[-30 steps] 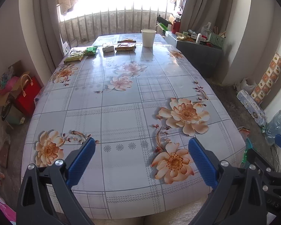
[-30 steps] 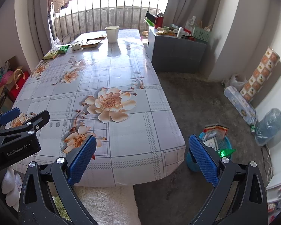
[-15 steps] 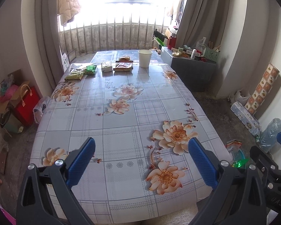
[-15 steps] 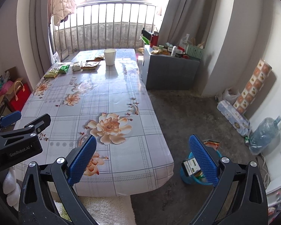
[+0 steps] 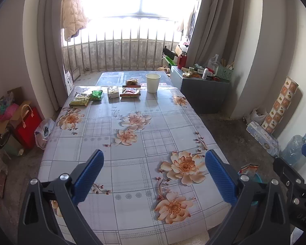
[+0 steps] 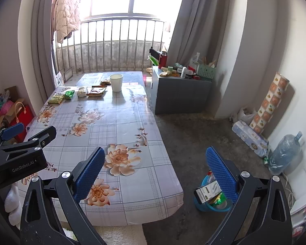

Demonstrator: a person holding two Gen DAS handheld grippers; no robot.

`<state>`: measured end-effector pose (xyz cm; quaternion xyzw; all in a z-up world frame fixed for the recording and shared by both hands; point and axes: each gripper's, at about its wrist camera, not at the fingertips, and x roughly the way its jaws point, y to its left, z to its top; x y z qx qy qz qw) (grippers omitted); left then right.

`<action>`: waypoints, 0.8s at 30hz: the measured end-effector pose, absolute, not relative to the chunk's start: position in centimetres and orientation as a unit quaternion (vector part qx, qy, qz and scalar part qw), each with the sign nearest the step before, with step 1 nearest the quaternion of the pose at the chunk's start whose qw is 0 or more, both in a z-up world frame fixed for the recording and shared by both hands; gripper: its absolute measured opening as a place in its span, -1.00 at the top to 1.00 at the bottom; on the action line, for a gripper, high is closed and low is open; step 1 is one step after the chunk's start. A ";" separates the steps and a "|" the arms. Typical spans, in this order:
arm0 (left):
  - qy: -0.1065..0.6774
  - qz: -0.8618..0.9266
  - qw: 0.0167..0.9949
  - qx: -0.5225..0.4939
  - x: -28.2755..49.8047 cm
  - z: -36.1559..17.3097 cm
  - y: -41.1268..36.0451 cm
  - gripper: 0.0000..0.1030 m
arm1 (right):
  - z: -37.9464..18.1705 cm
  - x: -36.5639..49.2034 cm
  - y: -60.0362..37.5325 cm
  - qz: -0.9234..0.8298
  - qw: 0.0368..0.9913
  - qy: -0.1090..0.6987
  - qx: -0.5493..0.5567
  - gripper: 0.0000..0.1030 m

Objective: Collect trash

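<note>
Beyond the left gripper [image 5: 154, 175], whose jaws are spread wide and hold nothing, snack packets [image 5: 114, 94] line the far end of the table [image 5: 132, 163] beside a paper cup [image 5: 153, 82], probably awaiting collection. From the right wrist view, the right gripper [image 6: 155, 175] is equally wide and unloaded; a blue bin [image 6: 210, 204] stands beside the table's near corner, within reach for drops.

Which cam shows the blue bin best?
Right wrist: the bin sits on the floor beside the table, rim and trash inside visible, partly behind a finger. Left wrist shows only a sliver behind its finger.
</note>
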<state>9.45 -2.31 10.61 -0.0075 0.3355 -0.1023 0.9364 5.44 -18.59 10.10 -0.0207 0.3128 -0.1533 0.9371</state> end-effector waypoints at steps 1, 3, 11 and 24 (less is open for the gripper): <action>0.337 -0.103 0.936 -0.006 9.3 10.4 -2.4 -0.89 | 9.9 5.4 -18.6 -0.154 0.936 0.315 -0.021 -0.84; 0.344 -0.104 0.933 -0.004 9.0 9.8 -2.5 -0.89 | 9.3 5.2 -18.5 -0.154 0.934 0.322 -0.020 -0.84; 0.404 -0.106 0.909 0.010 7.7 4.0 -3.6 -0.89 | 3.9 4.2 -19.3 -0.153 0.905 0.397 -0.018 -0.84; 0.420 -0.099 0.902 0.018 7.3 1.9 -3.7 -0.89 | 1.7 2.7 -20.7 -0.154 0.887 0.436 -0.017 -0.84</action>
